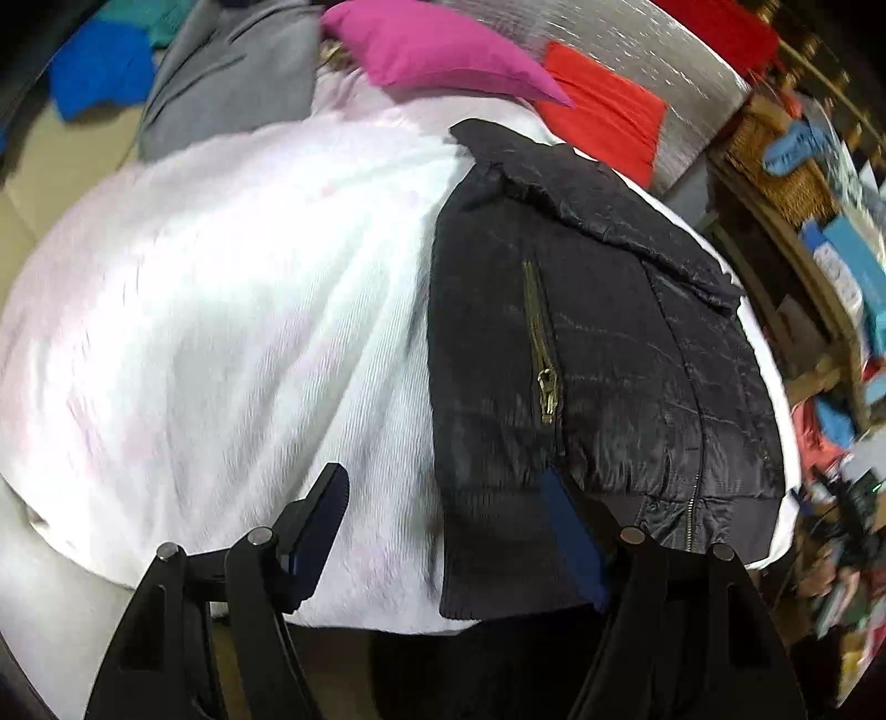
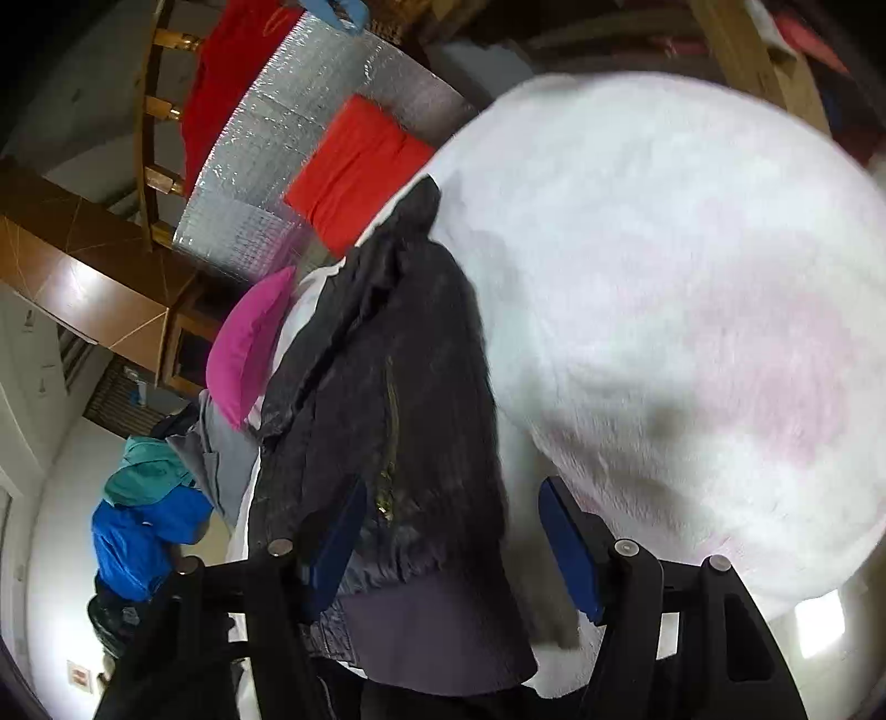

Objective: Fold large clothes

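Two sets of tongs stand apart, empty: left tongs [image 1: 443, 531] and right tongs [image 2: 451, 540] flank the black quilted jacket [image 1: 598, 343], folded narrow on the white fluffy blanket [image 1: 221, 310], probably released there for its next fold.

Open white spread to one side of the folded jacket, clutter at the far edge

In the left wrist view, the white blanket [image 1: 221, 310] lies bare to the left of the black jacket [image 1: 598, 343], giving wide free room there. The far edge is crowded by a grey garment [image 1: 232, 83], a magenta cushion [image 1: 437, 50], a folded red cloth [image 1: 603, 111] and a silver foil sheet [image 1: 664, 50]. Close off the blanket's right edge stand wooden shelves [image 1: 797, 266] packed with items. In the right wrist view, blue and teal clothes [image 2: 144, 515] are heaped beyond the jacket.
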Demonstrator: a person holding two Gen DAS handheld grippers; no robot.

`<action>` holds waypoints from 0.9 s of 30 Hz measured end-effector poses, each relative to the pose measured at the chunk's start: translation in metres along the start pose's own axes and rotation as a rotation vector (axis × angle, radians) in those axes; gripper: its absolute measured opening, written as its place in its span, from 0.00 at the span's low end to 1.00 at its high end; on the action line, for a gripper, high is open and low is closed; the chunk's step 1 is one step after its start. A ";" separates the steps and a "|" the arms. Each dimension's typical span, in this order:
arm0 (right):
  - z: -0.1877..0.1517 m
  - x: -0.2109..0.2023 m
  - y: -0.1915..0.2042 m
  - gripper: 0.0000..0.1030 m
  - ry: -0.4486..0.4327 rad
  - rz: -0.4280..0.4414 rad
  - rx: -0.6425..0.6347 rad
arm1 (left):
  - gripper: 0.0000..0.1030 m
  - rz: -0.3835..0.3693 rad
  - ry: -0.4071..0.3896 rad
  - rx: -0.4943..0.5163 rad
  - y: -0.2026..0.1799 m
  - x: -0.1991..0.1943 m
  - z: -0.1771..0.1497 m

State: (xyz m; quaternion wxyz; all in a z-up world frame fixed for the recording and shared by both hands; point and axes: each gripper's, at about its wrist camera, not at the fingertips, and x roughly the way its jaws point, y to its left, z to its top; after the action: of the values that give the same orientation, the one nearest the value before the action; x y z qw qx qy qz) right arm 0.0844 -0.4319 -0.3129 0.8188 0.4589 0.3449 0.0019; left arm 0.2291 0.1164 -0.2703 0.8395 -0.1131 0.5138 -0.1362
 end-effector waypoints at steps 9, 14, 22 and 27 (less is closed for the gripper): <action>-0.008 0.058 -0.004 0.67 0.068 0.119 0.054 | 0.70 -0.126 -0.062 -0.070 -0.006 0.018 -0.007; -0.013 0.052 0.015 0.45 0.087 0.079 -0.070 | 0.53 -0.111 -0.063 -0.014 -0.019 0.036 -0.012; -0.016 0.058 -0.015 0.50 0.077 0.121 0.016 | 0.63 -0.160 0.056 -0.045 -0.006 0.055 -0.015; -0.027 0.053 0.011 0.45 0.134 0.106 -0.109 | 0.62 -0.217 0.005 0.010 -0.020 0.055 -0.011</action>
State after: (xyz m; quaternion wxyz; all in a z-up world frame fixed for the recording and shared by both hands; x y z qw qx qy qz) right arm 0.1130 -0.3880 -0.3438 0.8165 0.4300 0.3735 0.0948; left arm 0.2410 0.0782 -0.3142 0.8190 -0.1637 0.4999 -0.2293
